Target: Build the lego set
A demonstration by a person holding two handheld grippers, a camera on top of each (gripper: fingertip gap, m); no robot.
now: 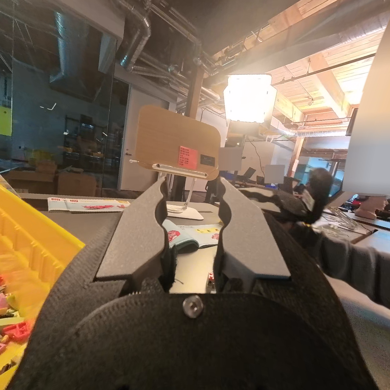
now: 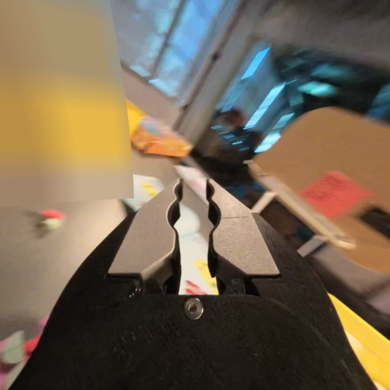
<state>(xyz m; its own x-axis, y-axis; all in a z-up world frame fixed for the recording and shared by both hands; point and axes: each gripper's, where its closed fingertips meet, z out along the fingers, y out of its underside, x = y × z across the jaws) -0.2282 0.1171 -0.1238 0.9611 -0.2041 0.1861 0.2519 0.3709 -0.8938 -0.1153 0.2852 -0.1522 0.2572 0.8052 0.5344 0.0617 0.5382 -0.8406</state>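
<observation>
The left gripper [image 1: 192, 179] was held above the tabletop [image 1: 88, 225] with its fingers [image 1: 145, 213] well apart and nothing between them. Beyond the fingertips stood a wooden book stand [image 1: 175, 135] on a white base [image 1: 185, 212], bearing a red note [image 1: 188, 157]. Below the gap between the fingers lay an open booklet [image 1: 196, 234]; farther off, to the left of the fingers, lay a closed booklet [image 1: 84, 204]. Close by on the left sat a yellow bin [image 1: 31, 232], with loose coloured bricks [image 1: 14, 329] near its foot. A small red and white brick piece [image 1: 211, 280] lay on the tabletop near the root of the fingers.

The right gripper [image 2: 194, 181] showed in a heavily blurred view, its fingers [image 2: 230, 230] a narrow way apart and bare. Printed pages [image 2: 196, 263] lay beneath the gap. To the right of the fingers stood the same stand [image 2: 329, 152]; to the left, well apart, a small red object [image 2: 51, 217] rested on the tabletop.
</observation>
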